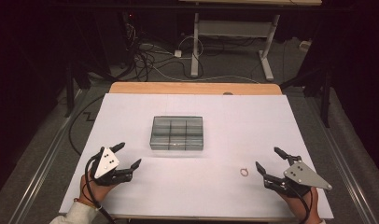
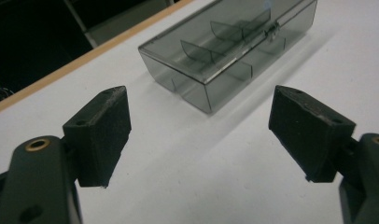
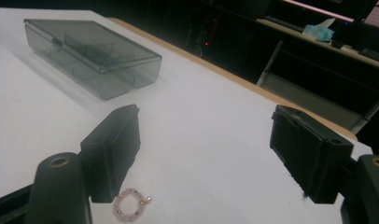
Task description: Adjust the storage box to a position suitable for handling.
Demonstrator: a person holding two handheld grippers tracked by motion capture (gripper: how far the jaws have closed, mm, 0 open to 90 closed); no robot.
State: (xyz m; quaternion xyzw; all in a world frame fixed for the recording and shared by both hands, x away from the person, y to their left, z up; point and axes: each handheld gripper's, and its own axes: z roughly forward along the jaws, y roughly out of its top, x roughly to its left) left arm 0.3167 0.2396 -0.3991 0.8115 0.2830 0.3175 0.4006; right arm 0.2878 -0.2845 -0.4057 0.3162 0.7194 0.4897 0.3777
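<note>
- both hand-held grippers sit at the near edge of the desk (image 1: 131, 112), each carried by a person's hand
- left hand-held gripper (image 1: 129, 155) hovers at the near left with its jaws spread wide and nothing between them; in the left gripper view its black pads (image 2: 100, 135) frame bare white surface
- right hand-held gripper (image 1: 270, 160) is at the near right, jaws likewise spread and empty
- small beaded bracelet (image 1: 244, 172), pinkish with a tiny gold clasp, lies flat on the desk just beside the right hand-held gripper's left jaw; in the right gripper view it shows close by that pad, whether touching i cannot tell
- smoky clear compartment box (image 1: 177, 133) rests closed near the middle of the desk, well apart from both hand-held grippers, dividers visible through its lid
- cables (image 1: 150, 58) trail over the floor beyond the desk
</note>
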